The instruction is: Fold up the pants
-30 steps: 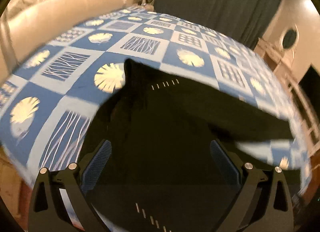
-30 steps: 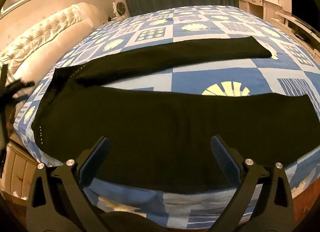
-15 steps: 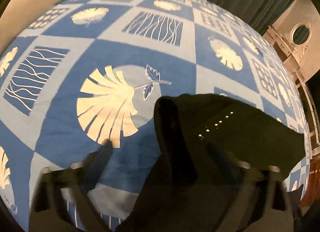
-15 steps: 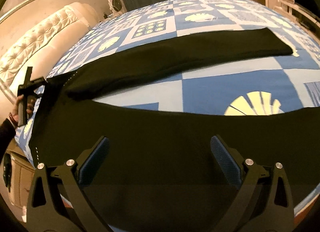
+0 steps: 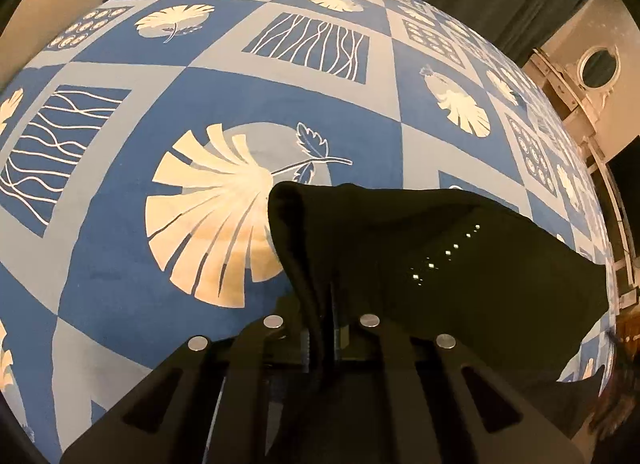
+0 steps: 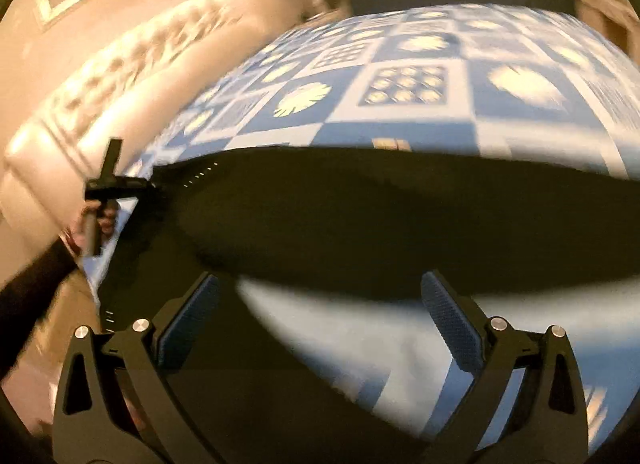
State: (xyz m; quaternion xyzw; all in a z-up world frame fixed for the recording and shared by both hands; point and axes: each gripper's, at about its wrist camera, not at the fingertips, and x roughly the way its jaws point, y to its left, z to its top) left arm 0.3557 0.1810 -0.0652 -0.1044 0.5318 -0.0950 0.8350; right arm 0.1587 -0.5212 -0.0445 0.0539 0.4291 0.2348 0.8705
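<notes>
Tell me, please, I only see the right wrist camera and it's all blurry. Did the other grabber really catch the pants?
Observer: Yes. In the left wrist view the left gripper has just closed its fingers on a folded edge of the black pants.
Operator: What's underneath it?
Observer: The blue bedspread. A big white leaf print lies right beside the pinched edge.
Operator: Is there anything else over there?
Observer: At the far right of that view, past the bed, stands pale furniture with an oval mirror.
</notes>
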